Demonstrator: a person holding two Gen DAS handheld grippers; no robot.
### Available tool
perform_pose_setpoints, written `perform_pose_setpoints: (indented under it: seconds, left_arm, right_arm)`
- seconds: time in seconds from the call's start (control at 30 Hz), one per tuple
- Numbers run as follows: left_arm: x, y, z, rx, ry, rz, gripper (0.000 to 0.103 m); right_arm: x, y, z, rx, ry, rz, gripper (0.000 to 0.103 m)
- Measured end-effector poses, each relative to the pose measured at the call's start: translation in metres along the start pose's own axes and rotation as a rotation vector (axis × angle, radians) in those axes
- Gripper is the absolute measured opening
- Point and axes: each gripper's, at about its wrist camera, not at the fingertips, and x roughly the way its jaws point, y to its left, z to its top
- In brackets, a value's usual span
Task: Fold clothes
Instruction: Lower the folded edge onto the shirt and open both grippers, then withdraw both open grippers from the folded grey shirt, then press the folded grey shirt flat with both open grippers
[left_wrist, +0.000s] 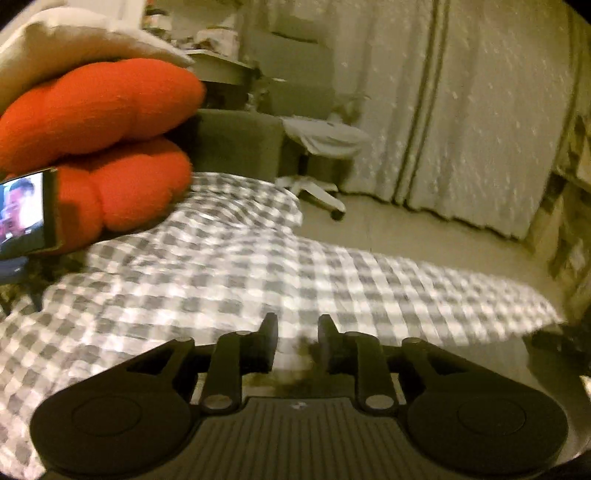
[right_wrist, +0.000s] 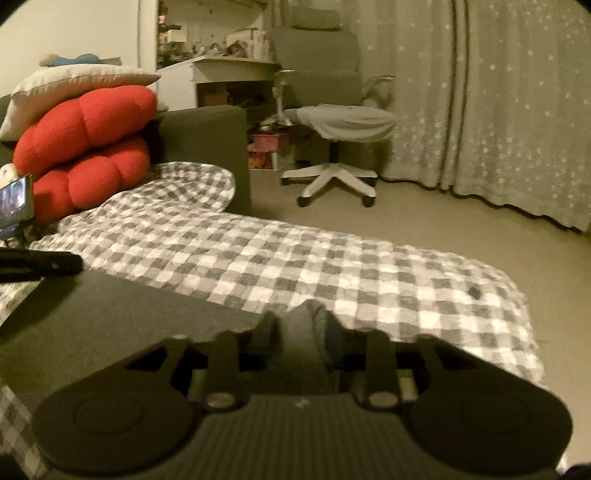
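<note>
A dark grey garment (right_wrist: 122, 317) lies spread on the grey-and-white checked bed cover (right_wrist: 295, 266). My right gripper (right_wrist: 301, 328) is shut on a bunched fold of this garment at its right edge, low over the bed. My left gripper (left_wrist: 297, 332) hovers above the checked cover (left_wrist: 258, 266); its fingers stand a little apart with nothing between them. The garment does not show in the left wrist view. A dark bar at the left edge of the right wrist view (right_wrist: 40, 264) may be part of the left tool; I cannot tell.
Two red cushions (right_wrist: 88, 147) and a white pillow (right_wrist: 70, 88) are stacked at the bed's head beside a lit phone (right_wrist: 14, 201). A dark headboard block (right_wrist: 207, 147), an office chair (right_wrist: 332, 122), a white desk (right_wrist: 229, 74) and curtains (right_wrist: 498, 110) stand beyond. Bare floor lies right of the bed.
</note>
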Motion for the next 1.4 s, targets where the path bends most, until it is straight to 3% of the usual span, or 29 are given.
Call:
perform_pose_setpoints:
  seconds: [0.2,0.37,0.47,0.63,0.77,0.9,1.03,1.4]
  left_arm:
    - [-0.019,0.015,0.003,-0.066,-0.032,0.010,0.025]
    - [-0.034,-0.011,-0.011,0.010,-0.031,-0.053,0.025]
    - [-0.041,-0.031,-0.020,0.047,-0.033,-0.107,0.025]
    - [-0.038,-0.063,-0.042,0.169,0.013,-0.121,0.025]
    - [-0.030,-0.070,-0.053,0.195,0.051,-0.066,0.025]
    - [-0.028,-0.068,-0.055,0.191,0.066,-0.033,0.026]
    - [-0.027,-0.064,-0.056,0.188,0.069,-0.035,0.027]
    - [-0.023,-0.054,-0.051,0.142,0.094,-0.062,0.027]
  right_arm:
    - [-0.025,-0.007,0.006,0.039,-0.043,-0.061,0.039]
    - [-0.044,-0.010,0.005,0.017,-0.051,-0.153,0.039]
    - [-0.055,-0.016,0.001,0.046,-0.040,-0.123,0.038]
    - [-0.066,-0.009,-0.005,0.029,-0.040,-0.077,0.034]
    - [-0.058,0.021,-0.015,-0.041,-0.010,-0.015,0.033]
    - [-0.046,0.042,-0.019,-0.088,0.008,-0.009,0.033]
    - [-0.023,0.036,-0.022,-0.057,0.050,-0.098,0.033]
    - [-0.012,0.013,-0.019,0.040,0.046,-0.137,0.036]
